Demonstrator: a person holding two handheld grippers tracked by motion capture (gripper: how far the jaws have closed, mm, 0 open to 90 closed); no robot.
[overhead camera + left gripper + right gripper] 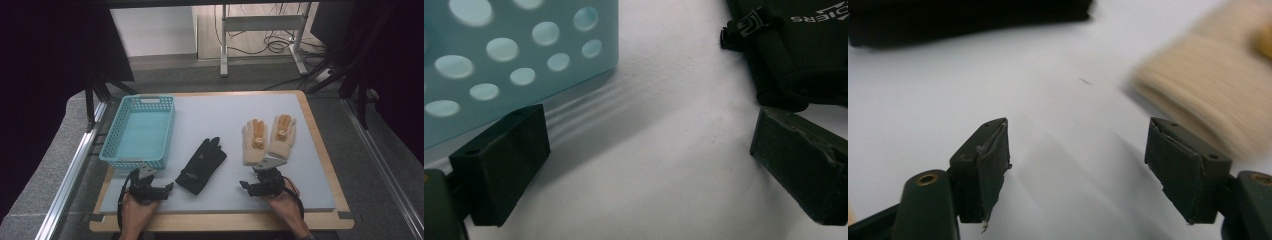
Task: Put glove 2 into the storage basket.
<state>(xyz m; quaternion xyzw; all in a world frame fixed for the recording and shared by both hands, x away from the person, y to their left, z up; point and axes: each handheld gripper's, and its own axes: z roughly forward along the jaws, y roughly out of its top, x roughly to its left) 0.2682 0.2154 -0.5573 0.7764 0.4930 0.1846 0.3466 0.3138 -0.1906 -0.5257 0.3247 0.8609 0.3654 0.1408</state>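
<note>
Grey mat: basket, black glove.

Black glove flat mid-table; beige glove pair side by side, right.

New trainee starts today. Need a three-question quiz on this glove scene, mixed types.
1. True or false: the blue basket holds a glove.
2. Which glove lies nearest the left tool? A) black glove B) beige gloves
3. How do the right tool's jaws stand?

Key:
1. False; the basket holds nothing.
2. A.
3. Open, with only bare mat between them.
</note>
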